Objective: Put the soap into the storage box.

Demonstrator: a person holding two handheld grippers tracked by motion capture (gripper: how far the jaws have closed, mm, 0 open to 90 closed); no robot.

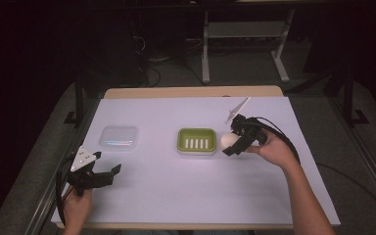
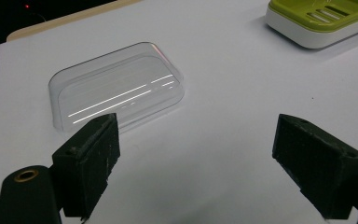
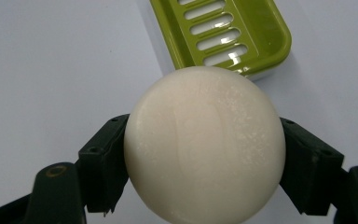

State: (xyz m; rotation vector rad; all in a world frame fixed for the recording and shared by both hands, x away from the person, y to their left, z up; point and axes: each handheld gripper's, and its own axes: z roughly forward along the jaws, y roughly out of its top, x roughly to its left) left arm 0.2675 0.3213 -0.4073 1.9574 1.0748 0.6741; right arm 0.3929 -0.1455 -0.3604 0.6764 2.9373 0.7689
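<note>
Near the desk's middle, right of centre, the right gripper (image 1: 233, 143) holds a round white soap (image 1: 228, 140), jaws partly closed and clamped on its two sides. Soap hangs just beside the right end of the green dish (image 1: 197, 140), off the desk surface. Near the front-left corner, the left gripper (image 1: 108, 174) sits with jaws wide apart and empty. Clear lid (image 1: 119, 136) lies left of the dish, well apart from it.
</note>
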